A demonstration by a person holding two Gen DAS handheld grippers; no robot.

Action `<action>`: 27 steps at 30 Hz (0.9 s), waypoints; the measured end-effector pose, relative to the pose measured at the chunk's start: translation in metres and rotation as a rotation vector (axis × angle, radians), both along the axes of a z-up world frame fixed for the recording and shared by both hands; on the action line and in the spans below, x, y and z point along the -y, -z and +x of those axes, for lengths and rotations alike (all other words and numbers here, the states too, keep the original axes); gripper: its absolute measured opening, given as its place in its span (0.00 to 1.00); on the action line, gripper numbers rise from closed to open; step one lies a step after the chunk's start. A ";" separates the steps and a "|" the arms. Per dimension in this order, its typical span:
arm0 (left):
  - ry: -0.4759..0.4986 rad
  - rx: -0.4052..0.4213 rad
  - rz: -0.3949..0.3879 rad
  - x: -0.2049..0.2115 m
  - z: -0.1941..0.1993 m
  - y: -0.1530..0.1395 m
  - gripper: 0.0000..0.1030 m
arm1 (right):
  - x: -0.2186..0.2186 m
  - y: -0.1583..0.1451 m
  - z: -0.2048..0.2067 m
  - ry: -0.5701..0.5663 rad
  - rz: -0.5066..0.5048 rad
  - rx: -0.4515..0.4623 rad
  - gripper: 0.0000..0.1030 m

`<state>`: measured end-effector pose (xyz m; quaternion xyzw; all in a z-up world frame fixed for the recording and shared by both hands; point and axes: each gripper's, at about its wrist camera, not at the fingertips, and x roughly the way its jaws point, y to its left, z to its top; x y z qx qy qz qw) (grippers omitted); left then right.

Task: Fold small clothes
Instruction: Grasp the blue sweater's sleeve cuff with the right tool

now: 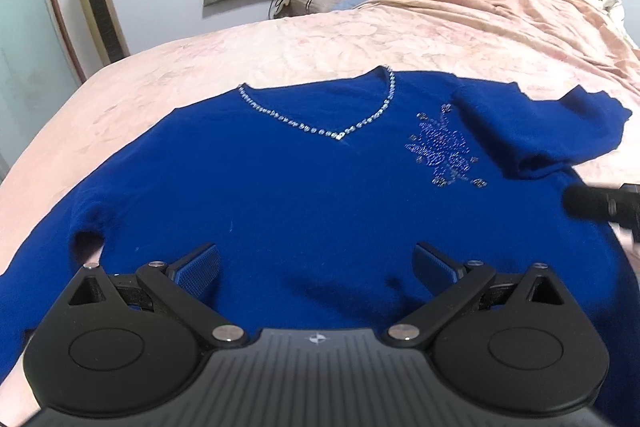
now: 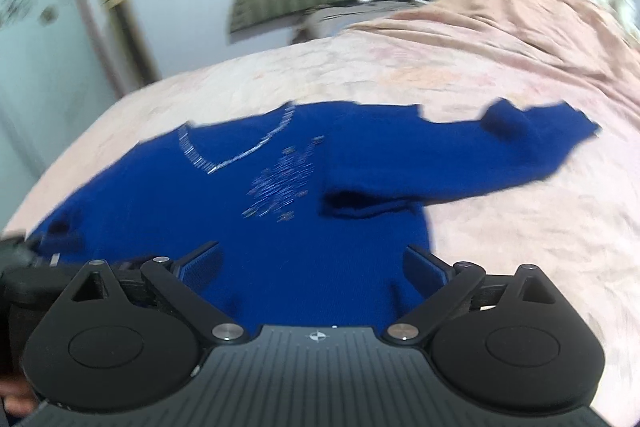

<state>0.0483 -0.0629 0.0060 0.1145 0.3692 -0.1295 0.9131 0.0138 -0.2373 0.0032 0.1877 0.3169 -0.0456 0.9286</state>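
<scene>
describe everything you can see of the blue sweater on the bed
The blue sweater is a deep royal blue, soft fuzzy knit with a V-neck edged in clear rhinestones and a beaded motif on the chest. It lies front up, spread flat on the pink bedspread. One sleeve is folded across onto the body. Neither open gripper grips it.

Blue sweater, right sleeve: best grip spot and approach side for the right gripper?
Take the sleeve by its cuff, coming from the bed's near edge. It already doubles back over the blue sweater, so the cuff's lip stands proud for a pinch. The right gripper is open, probably wide enough.
</scene>
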 end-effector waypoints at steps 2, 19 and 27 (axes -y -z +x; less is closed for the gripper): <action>0.006 0.011 -0.006 0.000 0.001 -0.001 1.00 | 0.013 0.001 0.003 0.058 -0.008 -0.006 0.94; -0.021 -0.018 0.025 0.003 0.014 0.006 1.00 | 0.187 0.045 0.029 0.648 0.176 0.047 0.79; -0.050 -0.026 0.058 0.000 0.017 0.006 1.00 | 0.234 0.080 0.049 0.716 0.389 0.108 0.36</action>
